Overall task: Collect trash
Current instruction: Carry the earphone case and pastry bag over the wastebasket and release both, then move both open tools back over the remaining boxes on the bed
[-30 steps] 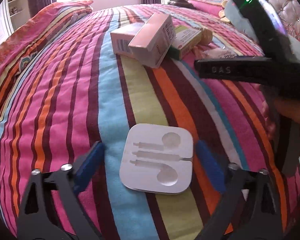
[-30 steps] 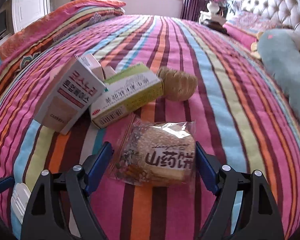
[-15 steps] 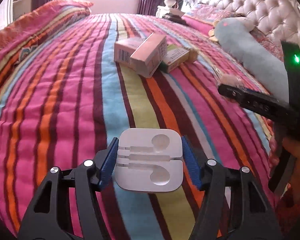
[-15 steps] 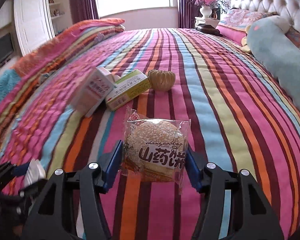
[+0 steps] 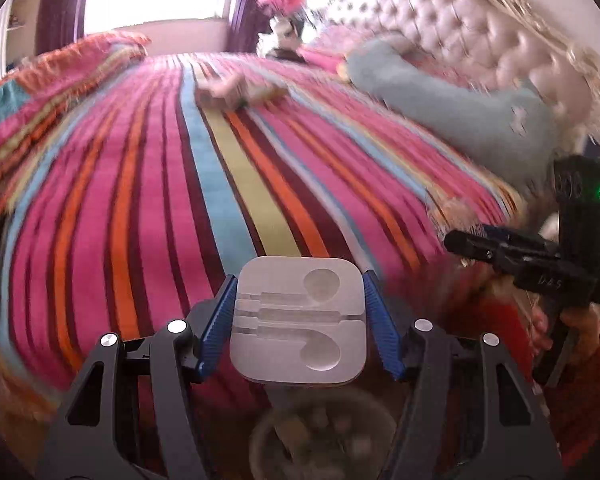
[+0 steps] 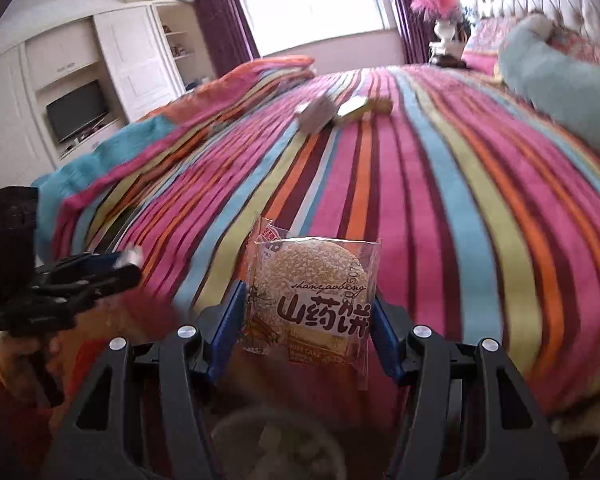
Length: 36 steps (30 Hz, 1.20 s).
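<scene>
My left gripper (image 5: 300, 304) is shut on a white earphone case (image 5: 300, 316), held up over the near edge of the striped bed (image 5: 148, 184). My right gripper (image 6: 308, 312) is shut on a wrapped sesame cake packet (image 6: 312, 296), also lifted off the bed. Each gripper shows in the other's view: the right one at the right (image 5: 524, 256), the left one at the left (image 6: 60, 288). Below both held items a blurred round bin (image 5: 320, 436) appears, also seen in the right wrist view (image 6: 276, 444). Small boxes (image 6: 332, 114) still lie far up the bed.
A grey-blue bolster (image 5: 452, 108) lies along the tufted headboard (image 5: 480, 32). A folded quilt (image 6: 204, 112) sits on the bed's left side. A wardrobe with a TV (image 6: 78, 110) stands beyond. A person's hand in a red sleeve (image 6: 16, 376) holds the left gripper.
Both grippers closed on their items, the case and the cake packet, lifted them and pulled back fast toward the bed's near edge. The boxes now look far away, and a bin has come into view below.
</scene>
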Each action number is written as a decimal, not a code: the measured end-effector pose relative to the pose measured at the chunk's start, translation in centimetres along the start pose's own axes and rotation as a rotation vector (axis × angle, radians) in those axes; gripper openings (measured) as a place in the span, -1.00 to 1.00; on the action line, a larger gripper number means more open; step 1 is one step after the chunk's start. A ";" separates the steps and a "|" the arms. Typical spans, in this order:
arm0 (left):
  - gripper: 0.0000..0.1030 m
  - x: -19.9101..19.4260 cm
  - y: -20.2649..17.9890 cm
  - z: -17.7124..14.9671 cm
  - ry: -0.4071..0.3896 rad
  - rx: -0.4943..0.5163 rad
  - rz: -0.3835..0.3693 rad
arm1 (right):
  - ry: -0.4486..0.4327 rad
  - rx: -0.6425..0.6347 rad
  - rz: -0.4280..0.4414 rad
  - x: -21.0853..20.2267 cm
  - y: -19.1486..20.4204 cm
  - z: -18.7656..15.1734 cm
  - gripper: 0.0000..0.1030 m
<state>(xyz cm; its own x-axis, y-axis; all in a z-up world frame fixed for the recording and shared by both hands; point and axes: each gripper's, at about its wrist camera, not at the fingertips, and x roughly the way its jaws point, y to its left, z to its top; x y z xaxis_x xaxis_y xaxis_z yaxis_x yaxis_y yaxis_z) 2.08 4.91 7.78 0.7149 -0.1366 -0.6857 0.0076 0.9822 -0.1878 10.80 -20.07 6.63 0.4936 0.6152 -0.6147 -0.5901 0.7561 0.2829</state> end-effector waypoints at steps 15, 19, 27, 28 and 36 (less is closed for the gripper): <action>0.18 10.0 -2.6 -20.1 0.474 -0.064 0.047 | 0.516 0.198 0.054 8.8 1.3 -17.3 0.09; 0.18 10.6 -2.7 -20.1 0.485 -0.046 0.051 | 0.531 0.152 0.036 10.1 2.6 -17.7 0.09; 0.66 11.0 -2.4 -20.3 0.510 -0.064 0.076 | 0.526 0.121 0.033 9.9 3.2 -18.1 0.27; 0.75 11.1 -2.4 -20.3 0.507 -0.059 0.085 | 0.522 0.117 0.023 9.7 3.2 -18.1 0.30; 0.84 10.8 -1.7 -20.3 0.497 -0.090 0.069 | 0.501 0.154 -0.008 9.2 1.7 -18.6 0.47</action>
<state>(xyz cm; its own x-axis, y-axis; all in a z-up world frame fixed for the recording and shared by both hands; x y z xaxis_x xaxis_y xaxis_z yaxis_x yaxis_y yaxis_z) -4.41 -0.89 -13.52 0.2923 -0.1380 -0.9463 -0.1041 0.9791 -0.1749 2.47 -17.27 -12.26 0.1092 0.4553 -0.8836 -0.4682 0.8077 0.3583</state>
